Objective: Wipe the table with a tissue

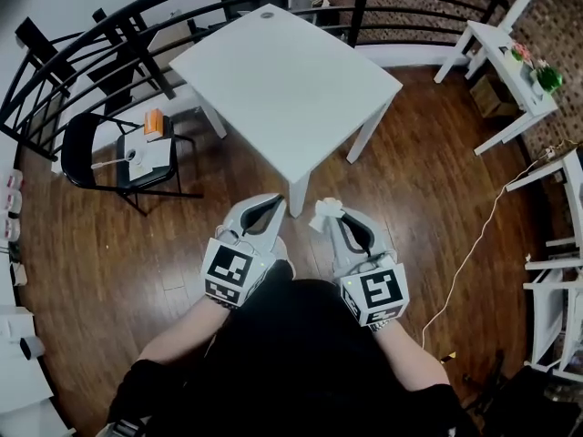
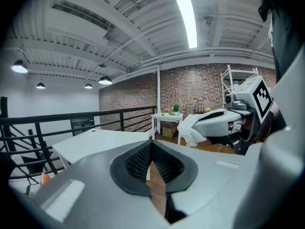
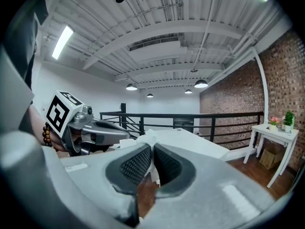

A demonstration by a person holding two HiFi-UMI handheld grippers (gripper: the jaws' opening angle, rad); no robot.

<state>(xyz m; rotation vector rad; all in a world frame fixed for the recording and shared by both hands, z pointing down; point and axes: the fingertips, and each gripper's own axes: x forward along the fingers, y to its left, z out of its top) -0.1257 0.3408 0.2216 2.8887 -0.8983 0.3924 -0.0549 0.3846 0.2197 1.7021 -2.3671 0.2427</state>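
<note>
At waist height, short of the white table (image 1: 282, 80): both tongs sit close to the body, neither over the top yet. Right tongs (image 3: 152, 149) clamped on the tissue (image 3: 147, 138), a crumpled tuft poking past the tips. Left tongs (image 2: 152, 146) pressed together, nothing between them. Judgement: approach step. To do it well, reach to the near corner, lay the tuft flat, clamp firm, press lightly, overlap strokes; left tongs clear of the path.
</note>
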